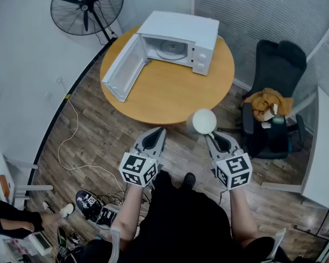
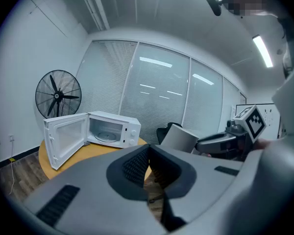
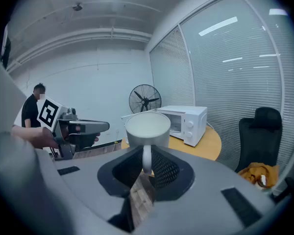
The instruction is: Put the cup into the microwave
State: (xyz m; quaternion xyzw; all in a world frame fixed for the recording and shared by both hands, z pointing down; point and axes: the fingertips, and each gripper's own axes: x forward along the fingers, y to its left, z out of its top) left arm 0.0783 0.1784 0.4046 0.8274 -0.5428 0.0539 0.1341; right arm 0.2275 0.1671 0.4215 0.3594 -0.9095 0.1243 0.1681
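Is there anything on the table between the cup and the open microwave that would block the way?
Nothing visible does. The right gripper holds the cup at the near edge of the table, whose top is bare up to the microwave. Its door stands swung open to the left.

Bright, even, cool-white light here, coming from ceiling tubes (image 2: 262, 50). They throw streaky glare across the glass wall (image 2: 157, 89). Shadows are soft and faint. Both gripper views are heavy fisheye with black vignetted corners, and whatever's closest to the lens goes mushy. The cup (image 3: 148, 126) looks a bit washed out inside.
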